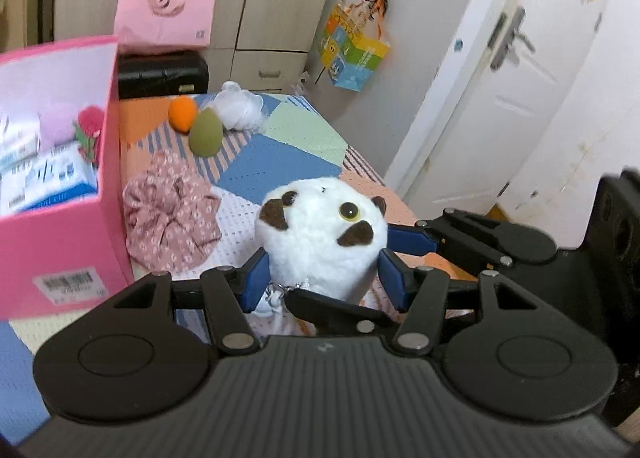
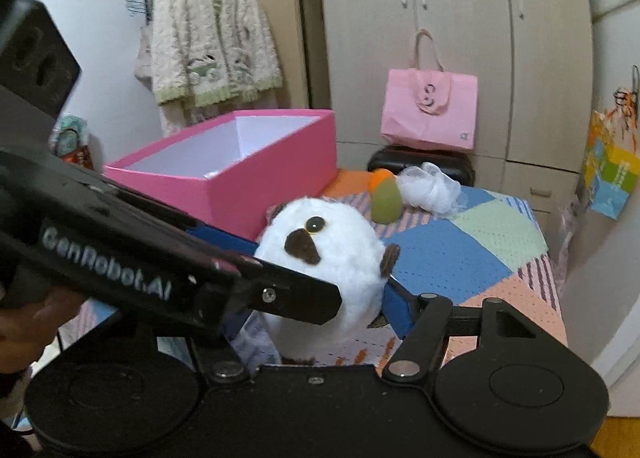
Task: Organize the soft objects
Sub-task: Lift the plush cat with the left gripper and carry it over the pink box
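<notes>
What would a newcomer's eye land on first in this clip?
The white plush toy with brown patches, front and centre, pinched between the blue pads of both the left tongs and the right tongs. Next, the bright pink box open behind it to the left, on the patchwork mat.

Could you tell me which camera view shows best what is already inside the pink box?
The left wrist view: it looks into the pink box, showing packets and soft items. The right wrist view shows only its outer walls and white inner lining.
</notes>
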Available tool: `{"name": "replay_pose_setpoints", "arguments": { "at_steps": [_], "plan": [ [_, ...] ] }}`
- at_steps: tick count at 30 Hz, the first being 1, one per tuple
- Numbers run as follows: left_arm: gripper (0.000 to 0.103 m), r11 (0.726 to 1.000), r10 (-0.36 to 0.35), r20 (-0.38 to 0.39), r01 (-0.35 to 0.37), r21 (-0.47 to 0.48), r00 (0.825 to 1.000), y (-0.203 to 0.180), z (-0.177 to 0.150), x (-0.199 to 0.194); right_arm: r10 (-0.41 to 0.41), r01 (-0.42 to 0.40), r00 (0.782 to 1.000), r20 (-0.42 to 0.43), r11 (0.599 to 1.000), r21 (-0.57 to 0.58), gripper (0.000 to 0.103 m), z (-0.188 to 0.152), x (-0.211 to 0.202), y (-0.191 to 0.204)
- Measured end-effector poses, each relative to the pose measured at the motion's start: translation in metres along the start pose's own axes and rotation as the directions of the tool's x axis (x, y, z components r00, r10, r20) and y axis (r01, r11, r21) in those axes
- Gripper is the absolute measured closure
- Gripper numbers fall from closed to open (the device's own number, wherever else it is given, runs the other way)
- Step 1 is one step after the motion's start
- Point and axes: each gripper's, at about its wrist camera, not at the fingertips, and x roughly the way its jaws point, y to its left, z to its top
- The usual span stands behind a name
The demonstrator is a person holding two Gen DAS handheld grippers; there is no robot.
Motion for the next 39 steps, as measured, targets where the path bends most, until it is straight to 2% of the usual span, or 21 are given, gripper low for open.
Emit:
{"name": "replay_pose_setpoints", "arguments": {
  "at_steps": [7,11,15,19,27,34,37,39],
  "plan": [
    [0.047,0.999,-0.02,0.01,0.02,-0.028,1.0,0.009,0.0,-0.025,0.014,-0.014,1.0,0.009,0.998,-0.057,0.031,0.011,-0.007,0.021],
    [0.046,0.999,-0.014,0.012,0.014,-0.029,1.0,0.014,-0.005,-0.043,0.094,-0.094,0.994,-0.061,0.996,0.013,0.031,0.025,-0.005,0.026],
    [0.046,0.998,-0.003,0.043,0.006,-0.058,0.999,0.024,-0.01,-0.065,0.152,-0.15,0.985,-0.086,0.988,0.029,0.031,0.032,0.002,0.039],
    [0.046,0.997,0.04,0.083,-0.034,-0.065,0.996,0.033,-0.012,-0.086,0.19,-0.19,0.978,-0.089,0.982,0.018,0.03,0.039,0.009,0.055],
    [0.046,0.993,0.11,0.194,-0.099,-0.064,0.975,0.049,0.003,-0.118,0.22,-0.22,0.975,-0.002,0.975,-0.041,0.029,0.072,0.02,0.08],
    [0.046,0.989,0.138,0.259,-0.122,-0.078,0.956,0.067,0.034,-0.132,0.256,-0.254,0.966,0.037,0.966,-0.053,0.024,0.109,0.041,0.082],
    [0.046,0.989,0.148,0.304,-0.131,-0.074,0.941,0.076,0.048,-0.135,0.275,-0.265,0.958,0.082,0.958,-0.109,0.013,0.124,0.046,0.087],
    [0.046,0.988,0.155,0.327,-0.139,-0.073,0.932,0.084,0.055,-0.133,0.275,-0.257,0.954,0.117,0.956,-0.144,0.012,0.13,0.052,0.089]
  ]
}}
